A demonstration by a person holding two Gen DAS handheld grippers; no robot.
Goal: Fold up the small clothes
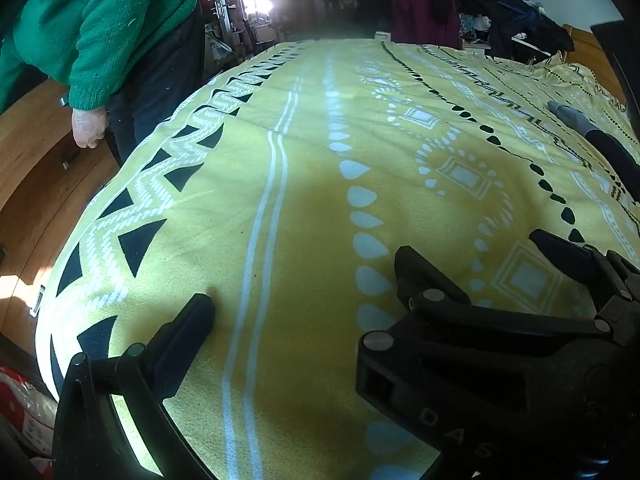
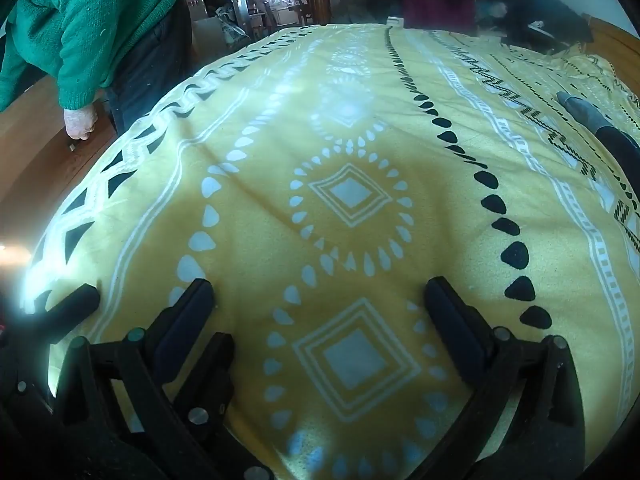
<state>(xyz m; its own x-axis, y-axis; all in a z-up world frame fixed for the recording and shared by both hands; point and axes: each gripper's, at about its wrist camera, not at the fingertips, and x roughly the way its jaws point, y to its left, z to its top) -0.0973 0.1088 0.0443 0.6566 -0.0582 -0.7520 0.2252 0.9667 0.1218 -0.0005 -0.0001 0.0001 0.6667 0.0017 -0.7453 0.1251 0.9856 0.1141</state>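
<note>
Right wrist view, yellow patterned bedspread (image 2: pixel 360 128), right tongs (image 2: pixel 320 300) wide, left tongs (image 1: pixel 304 276) wide, cluttered room.

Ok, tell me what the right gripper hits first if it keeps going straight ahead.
Probably only the yellow patterned blanket: the open right gripper points low along its bare surface. The grey and black sock lies off to its right, outside that line.

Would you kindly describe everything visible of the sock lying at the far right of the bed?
The sock is a small knit piece with a lighter grey toe end and a darker, near-black section further on. It lies flat and stretched out on the yellow patterned bedspread near the right edge. Its dark end runs out of the picture. Neither gripper touches it; nothing rests on it.
</note>
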